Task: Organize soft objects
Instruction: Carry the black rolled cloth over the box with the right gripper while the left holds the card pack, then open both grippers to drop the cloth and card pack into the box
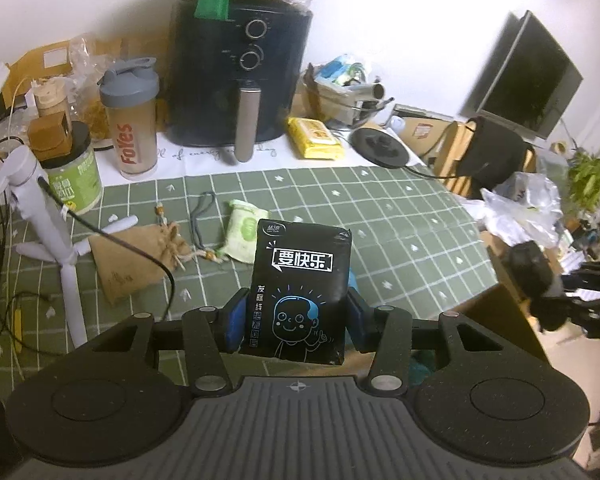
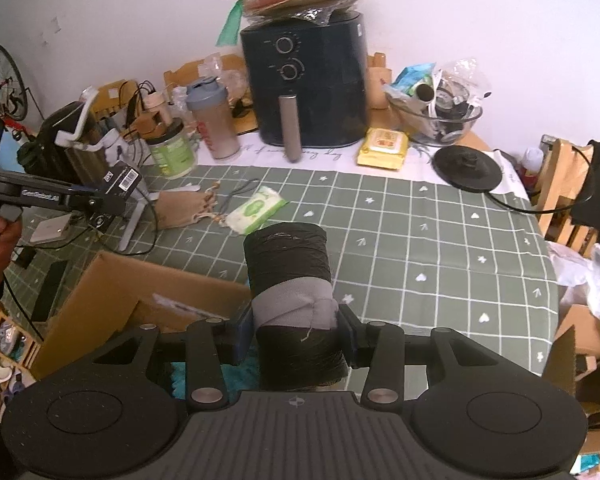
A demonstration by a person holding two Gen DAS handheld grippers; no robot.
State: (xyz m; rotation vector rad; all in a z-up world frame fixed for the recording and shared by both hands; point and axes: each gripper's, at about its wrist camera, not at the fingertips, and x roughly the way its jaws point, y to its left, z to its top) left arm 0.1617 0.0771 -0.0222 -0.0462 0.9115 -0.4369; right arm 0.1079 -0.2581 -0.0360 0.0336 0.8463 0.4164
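left wrist view: left tongs are pinching the black tissue pack above the table; right tongs are pinching a dark rolled cloth. both squeezes are wanting gentleness while heading boxward.

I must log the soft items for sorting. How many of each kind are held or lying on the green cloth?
Tissue packs: 2 (black, green)
Black sock roll: 1
Brown pouch: 1
Total: 4

Black roll's base hidden (behind the tongs' body).
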